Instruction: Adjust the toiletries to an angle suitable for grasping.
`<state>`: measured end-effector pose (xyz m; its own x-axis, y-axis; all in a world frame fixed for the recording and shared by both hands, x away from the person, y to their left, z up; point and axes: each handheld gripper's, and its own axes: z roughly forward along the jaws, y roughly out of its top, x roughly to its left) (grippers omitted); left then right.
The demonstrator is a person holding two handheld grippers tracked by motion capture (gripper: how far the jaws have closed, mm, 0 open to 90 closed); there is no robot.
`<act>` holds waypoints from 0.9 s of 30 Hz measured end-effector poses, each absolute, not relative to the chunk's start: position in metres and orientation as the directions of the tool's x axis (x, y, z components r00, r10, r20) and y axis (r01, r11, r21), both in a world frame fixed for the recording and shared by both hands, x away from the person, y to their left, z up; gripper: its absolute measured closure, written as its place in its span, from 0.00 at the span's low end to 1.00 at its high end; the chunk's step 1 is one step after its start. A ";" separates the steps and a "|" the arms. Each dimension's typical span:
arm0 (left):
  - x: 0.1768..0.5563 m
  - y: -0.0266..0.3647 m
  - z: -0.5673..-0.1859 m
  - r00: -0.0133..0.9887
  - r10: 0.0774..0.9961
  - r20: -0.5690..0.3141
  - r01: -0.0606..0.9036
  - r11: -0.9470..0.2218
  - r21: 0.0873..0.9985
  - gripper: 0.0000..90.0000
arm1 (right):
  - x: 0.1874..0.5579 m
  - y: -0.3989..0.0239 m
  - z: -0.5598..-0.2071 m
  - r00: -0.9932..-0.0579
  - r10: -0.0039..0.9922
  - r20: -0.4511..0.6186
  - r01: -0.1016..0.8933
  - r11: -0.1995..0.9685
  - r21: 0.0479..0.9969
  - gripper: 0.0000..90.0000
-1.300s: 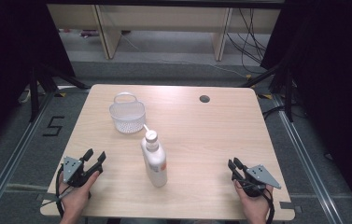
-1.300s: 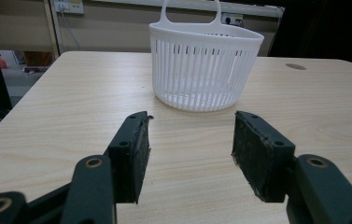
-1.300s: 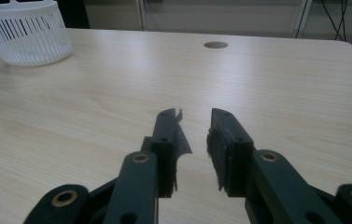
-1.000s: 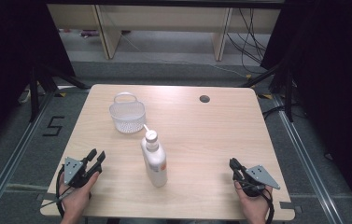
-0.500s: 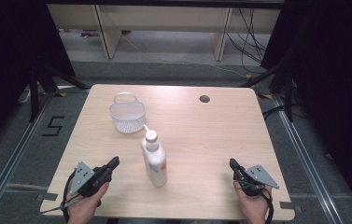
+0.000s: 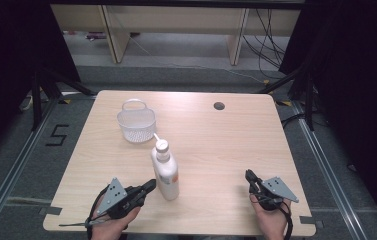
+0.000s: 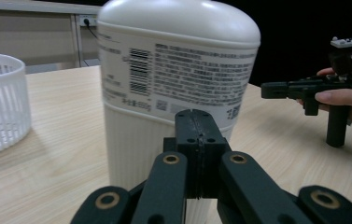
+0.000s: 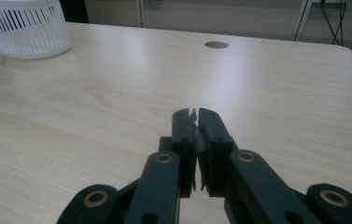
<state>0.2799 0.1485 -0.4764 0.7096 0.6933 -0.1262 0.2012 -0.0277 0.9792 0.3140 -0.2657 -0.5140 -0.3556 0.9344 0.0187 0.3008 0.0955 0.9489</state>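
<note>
Closing in on the bottle (image 6: 165, 170), upright on the counter (image 6: 226, 150) just ahead of the left gripper (image 6: 148, 186), jaws pressed together; next, spreading them around its body.

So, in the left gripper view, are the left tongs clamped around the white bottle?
No: the left tongs are shut on nothing, their tips pressed together in front of the white bottle.

Lab recording bay: bare wooden table (image 6: 216, 145), black curtains (image 6: 356, 60), taped floor marks (image 6: 57, 135), loose cables (image 6: 266, 30).
</note>
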 end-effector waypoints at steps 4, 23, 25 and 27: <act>0.282 0.141 -0.477 0.717 0.688 -0.116 0.199 -0.043 0.979 1.00 | 0.313 -0.266 -0.513 -0.345 0.939 0.005 0.309 0.109 0.945 0.95; 0.303 0.108 -0.474 0.726 0.681 -0.093 0.194 -0.074 0.978 1.00 | 0.314 -0.264 -0.514 -0.351 0.936 0.001 0.290 0.108 0.951 0.94; 0.305 0.105 -0.473 0.727 0.680 -0.091 0.194 -0.077 0.978 1.00 | 0.313 -0.264 -0.514 -0.353 0.936 0.008 0.296 0.103 0.950 0.94; 0.308 0.100 -0.474 0.729 0.679 -0.088 0.189 -0.076 0.979 1.00 | 0.313 -0.264 -0.514 -0.365 0.931 0.029 0.308 0.091 0.947 0.94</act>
<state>0.3077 0.1004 -0.4737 0.7289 0.6789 -0.0881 0.1893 -0.0762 0.9789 0.3133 -0.2636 -0.5139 -0.3650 0.9306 0.0293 0.3085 0.0911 0.9469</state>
